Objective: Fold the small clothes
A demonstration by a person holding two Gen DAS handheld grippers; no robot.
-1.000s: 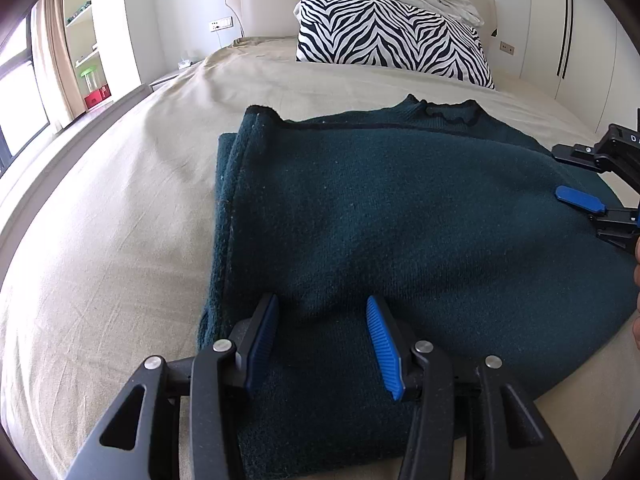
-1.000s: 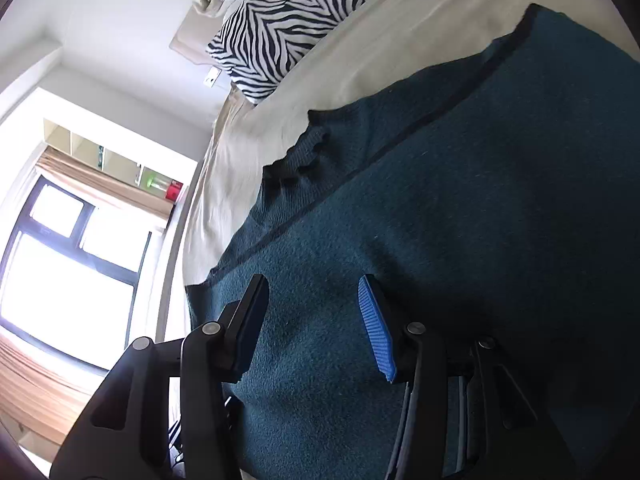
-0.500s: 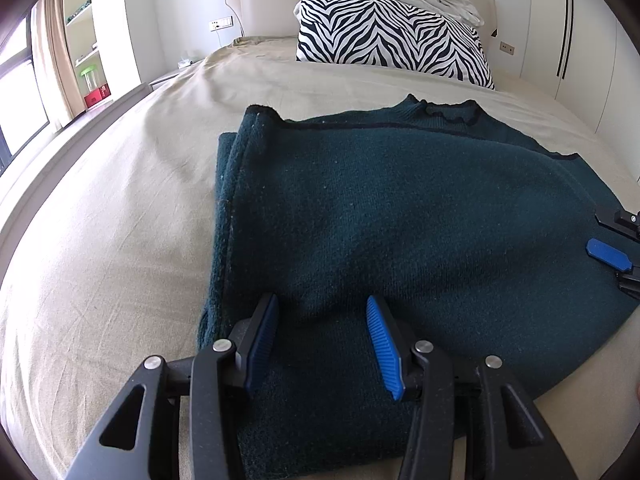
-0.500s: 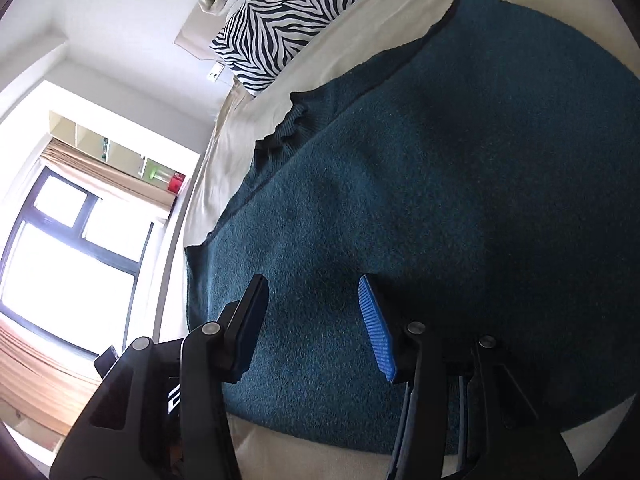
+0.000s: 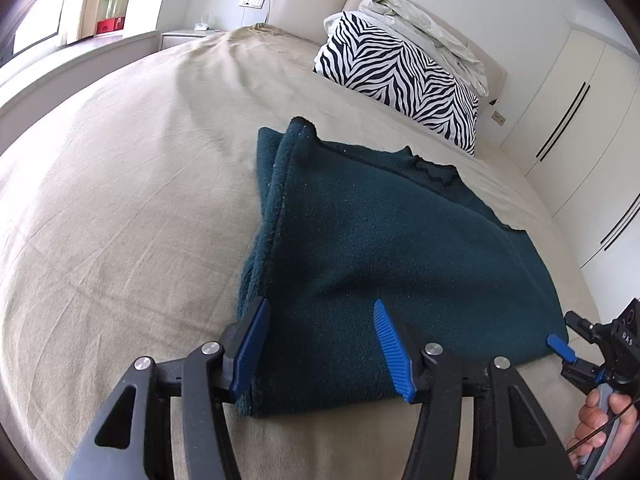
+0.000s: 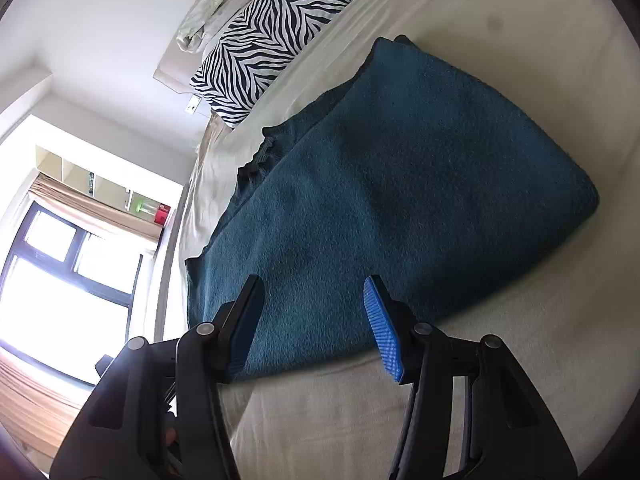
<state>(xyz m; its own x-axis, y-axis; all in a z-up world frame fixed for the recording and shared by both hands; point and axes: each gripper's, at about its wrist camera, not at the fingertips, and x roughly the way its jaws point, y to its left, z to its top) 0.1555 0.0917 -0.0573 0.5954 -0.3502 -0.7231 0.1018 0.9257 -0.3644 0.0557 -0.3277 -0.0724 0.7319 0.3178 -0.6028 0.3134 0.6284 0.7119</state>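
A dark teal knitted sweater (image 5: 384, 240) lies folded flat on the beige bed, collar toward the headboard; it also shows in the right wrist view (image 6: 400, 184). My left gripper (image 5: 320, 344) is open and empty, its blue pads over the sweater's near edge. My right gripper (image 6: 312, 320) is open and empty at the sweater's near edge. The right gripper also shows at the right edge of the left wrist view (image 5: 568, 356), beside the sweater's near right corner, held by a hand.
The beige bed sheet (image 5: 120, 220) spreads wide to the left. A zebra-striped pillow (image 5: 400, 76) with a crumpled white blanket on it leans at the headboard. White wardrobe doors (image 5: 580, 92) stand to the right. A window and shelves (image 6: 72, 248) lie on the left.
Both grippers have drawn back toward the sweater's near edge. The right gripper left the sweater's right side and now sits off its near right corner. The sweater lies still.
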